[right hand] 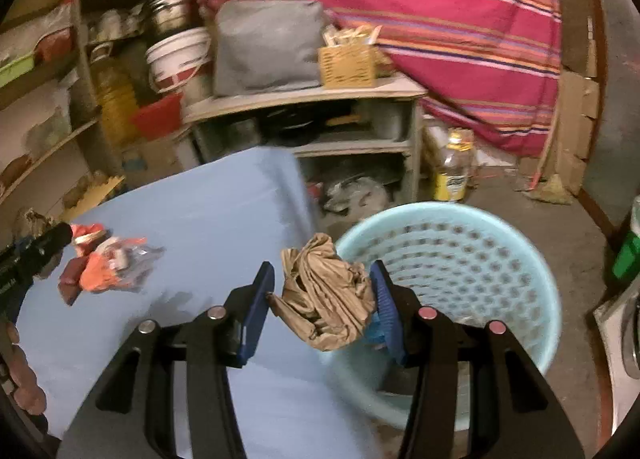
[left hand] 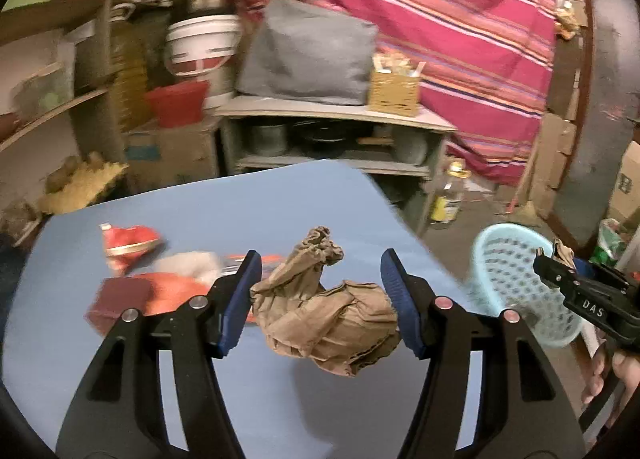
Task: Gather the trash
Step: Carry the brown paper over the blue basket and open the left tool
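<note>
Both sets of jaws are clamped on crumpled brown paper: the left gripper grips one wad above the blue table, the right gripper another at the pale basket's nine-o'clock rim. Red wrappers lie at ten o'clock.

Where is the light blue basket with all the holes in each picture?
Left wrist view: the light blue basket sits at the right edge, beside the blue table, partly behind the right gripper.
Right wrist view: the basket fills the lower right, just beyond the crumpled brown paper.
Shared landmark: the yellow-labelled bottle on the floor behind the basket.
</note>
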`<state>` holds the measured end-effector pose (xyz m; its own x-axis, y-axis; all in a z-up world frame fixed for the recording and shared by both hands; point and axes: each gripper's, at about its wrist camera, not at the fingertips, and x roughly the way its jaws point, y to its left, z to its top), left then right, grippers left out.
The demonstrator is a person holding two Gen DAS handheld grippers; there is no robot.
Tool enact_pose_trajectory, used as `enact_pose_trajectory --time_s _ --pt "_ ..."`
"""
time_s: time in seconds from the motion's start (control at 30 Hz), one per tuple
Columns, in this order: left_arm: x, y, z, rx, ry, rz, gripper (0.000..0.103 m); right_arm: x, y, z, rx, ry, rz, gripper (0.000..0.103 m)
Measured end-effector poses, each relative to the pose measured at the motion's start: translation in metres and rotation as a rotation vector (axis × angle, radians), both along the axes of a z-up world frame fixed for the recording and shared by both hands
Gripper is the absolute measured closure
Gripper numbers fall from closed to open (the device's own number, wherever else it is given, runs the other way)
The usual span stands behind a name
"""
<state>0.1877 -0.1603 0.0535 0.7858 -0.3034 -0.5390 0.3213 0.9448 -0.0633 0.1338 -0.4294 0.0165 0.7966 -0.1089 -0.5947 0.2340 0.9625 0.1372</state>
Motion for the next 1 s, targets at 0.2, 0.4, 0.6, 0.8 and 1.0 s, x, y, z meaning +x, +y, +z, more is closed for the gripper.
enact_pose_trajectory --time_s 0.2,0.4,0.6,0.8,1.0 --pt "-0.007 -0.081 -0.009 0.004 0.006 -0.092 0.042 -0.02 -0.055 0.009 -0.033 -0.016 -0.067 0.053" --pt "-0.014 -0.145 -0.012 0.004 0.0 -0.155 0.042 -0.03 -0.092 0.008 -0.055 -0.017 -0.087 0.053" --pt "-0.016 -0.19 -0.012 0.007 -0.018 -0.194 0.042 -0.031 -0.123 0.004 -0.05 -0.019 -0.112 0.053" --pt "-0.013 -0.221 -0.019 0.017 -0.045 -0.209 0.042 -0.035 -0.149 -0.005 -0.015 -0.024 -0.146 0.053" --pt "-0.006 -0.234 -0.03 0.017 -0.039 -0.219 0.041 -0.031 -0.154 -0.015 -0.003 -0.02 -0.151 0.053"
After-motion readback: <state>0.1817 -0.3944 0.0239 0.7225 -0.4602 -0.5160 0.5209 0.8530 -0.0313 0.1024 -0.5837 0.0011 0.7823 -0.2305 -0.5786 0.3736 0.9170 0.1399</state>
